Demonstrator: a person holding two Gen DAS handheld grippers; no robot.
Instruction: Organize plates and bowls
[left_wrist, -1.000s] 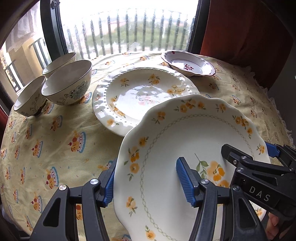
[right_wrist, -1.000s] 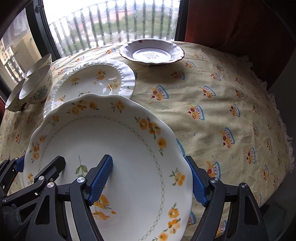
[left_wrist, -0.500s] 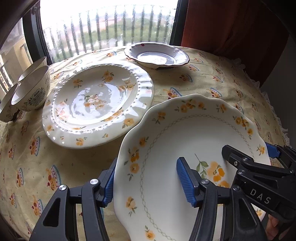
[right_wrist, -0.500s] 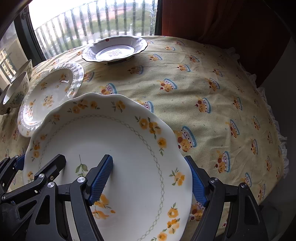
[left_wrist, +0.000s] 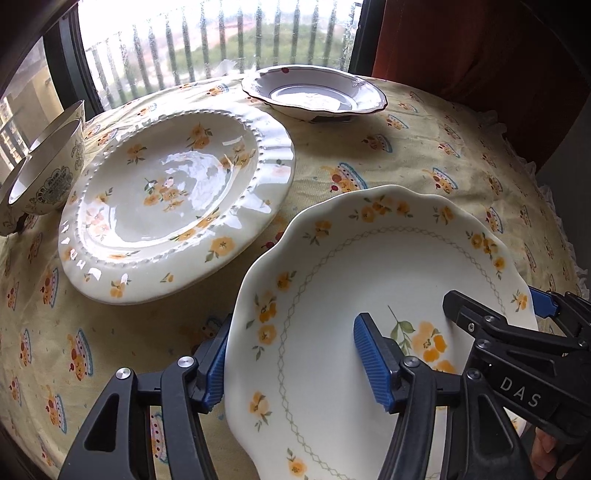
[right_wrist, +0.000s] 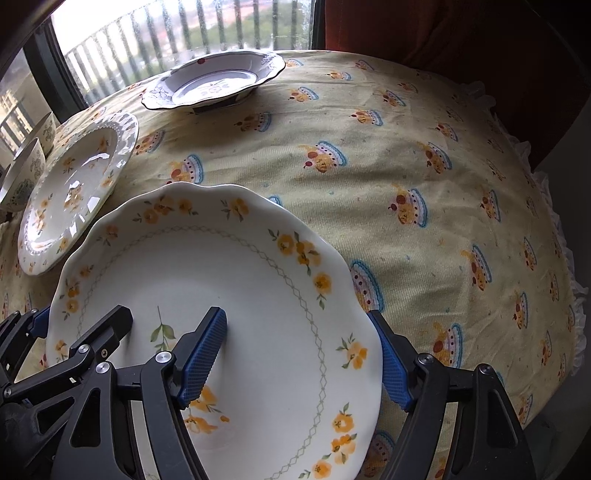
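Both grippers hold one scalloped white plate with orange flowers (left_wrist: 332, 295), also in the right wrist view (right_wrist: 240, 288), above the table. My left gripper (left_wrist: 295, 365) is shut on its left rim, my right gripper (right_wrist: 303, 354) on its right rim. A beaded-rim flowered plate (left_wrist: 177, 206) lies on the cloth to the left, also in the right wrist view (right_wrist: 74, 188). A purple-trimmed deep plate (left_wrist: 314, 94) sits at the back, also in the right wrist view (right_wrist: 218, 81). Stacked bowls (left_wrist: 48, 173) stand at far left.
The round table wears a yellow cloth with cake prints (right_wrist: 406, 166). A window with railing (left_wrist: 221, 40) is behind it and a dark red curtain (left_wrist: 480, 55) at the back right. The table edge drops off at right.
Both grippers with the plate have moved rightward across the table; the beaded plate and bowls have slid left in view, and more bare cloth shows on the right.
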